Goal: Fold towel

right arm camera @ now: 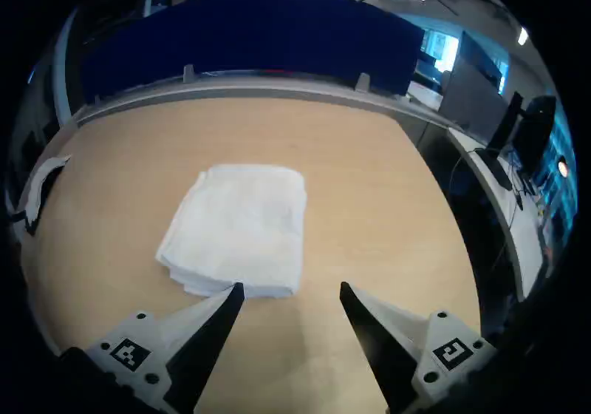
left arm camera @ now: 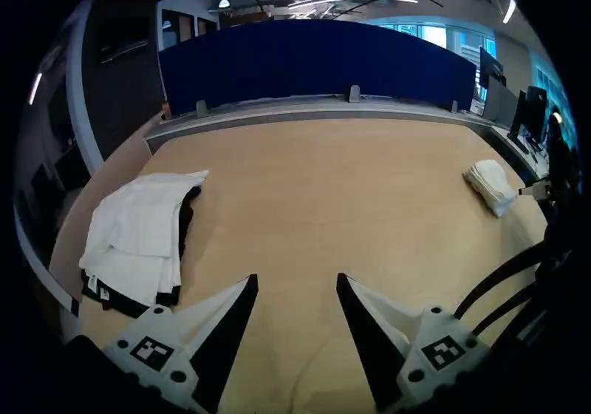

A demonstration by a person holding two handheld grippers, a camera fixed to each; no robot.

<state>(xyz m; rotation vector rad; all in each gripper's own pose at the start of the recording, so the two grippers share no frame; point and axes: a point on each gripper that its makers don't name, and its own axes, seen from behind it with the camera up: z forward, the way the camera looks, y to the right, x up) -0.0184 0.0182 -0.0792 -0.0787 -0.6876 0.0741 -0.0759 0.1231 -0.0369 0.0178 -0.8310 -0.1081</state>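
Observation:
A folded white towel [right arm camera: 238,225] lies flat on the wooden table [right arm camera: 354,185], just beyond my right gripper [right arm camera: 290,288], which is open with nothing between its fingers. The same folded towel [left arm camera: 490,185] appears small at the far right of the left gripper view. My left gripper [left arm camera: 295,279] is open over bare table [left arm camera: 325,192]. To its left sits a pile of white towels [left arm camera: 140,233] on top of dark cloth, near the table's left edge.
A blue partition [left arm camera: 318,63] runs along the table's far edge. Monitors and a desk [left arm camera: 528,118] stand to the right. Dark cables [left arm camera: 510,288] cross the lower right of the left gripper view. The edge of the towel pile [right arm camera: 41,185] shows at far left.

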